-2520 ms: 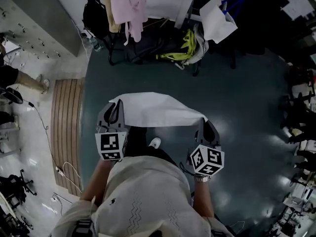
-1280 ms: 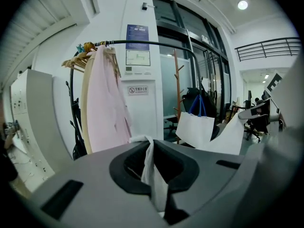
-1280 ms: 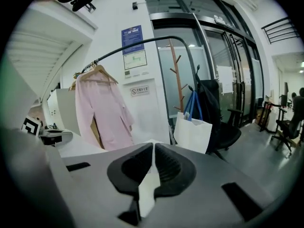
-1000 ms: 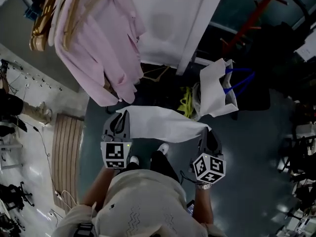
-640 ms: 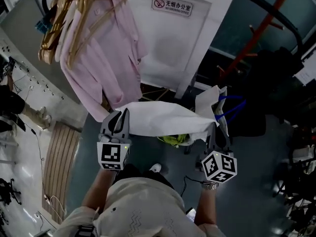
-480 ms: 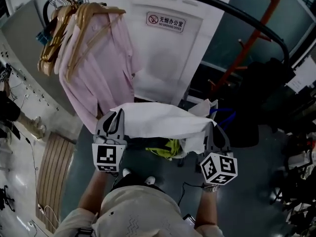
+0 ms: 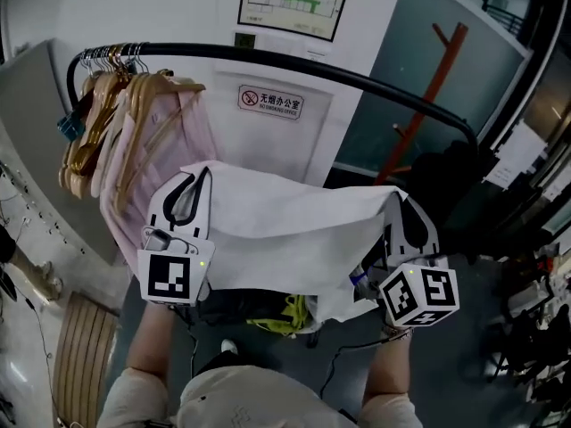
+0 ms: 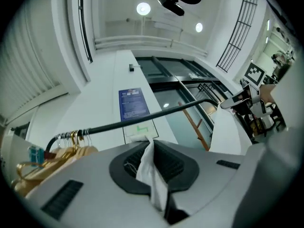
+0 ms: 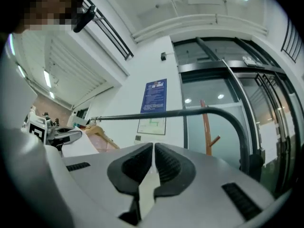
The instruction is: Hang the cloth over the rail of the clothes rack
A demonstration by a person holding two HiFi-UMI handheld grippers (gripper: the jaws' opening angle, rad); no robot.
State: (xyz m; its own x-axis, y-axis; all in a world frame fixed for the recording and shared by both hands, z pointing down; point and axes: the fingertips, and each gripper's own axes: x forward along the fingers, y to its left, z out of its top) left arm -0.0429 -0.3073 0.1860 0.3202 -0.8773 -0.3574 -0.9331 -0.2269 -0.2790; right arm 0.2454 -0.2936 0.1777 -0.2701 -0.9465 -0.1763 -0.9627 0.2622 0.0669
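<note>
A white cloth (image 7: 294, 221) is stretched between my two grippers in the head view, held up in front of the black rail (image 7: 339, 77) of the clothes rack and a little below it. My left gripper (image 7: 194, 175) is shut on the cloth's left corner; a fold of cloth (image 8: 151, 167) shows pinched between its jaws, with the rail (image 8: 142, 118) beyond. My right gripper (image 7: 397, 205) is shut on the right corner, the cloth edge (image 9: 148, 189) caught between its closed jaws. The rail (image 9: 190, 112) runs ahead of it and bends down at the right.
Pink shirts on wooden hangers (image 7: 134, 123) fill the rail's left end. An orange coat stand (image 7: 428, 96) rises behind the rail's right end. A white door with a red sign (image 7: 270, 102) stands behind. Bags and a yellow item (image 7: 285, 310) lie on the floor below.
Both grippers have lifted the cloth upward and toward the rack. The view has tilted up from the floor, so the rail and the hangers now show in full.
</note>
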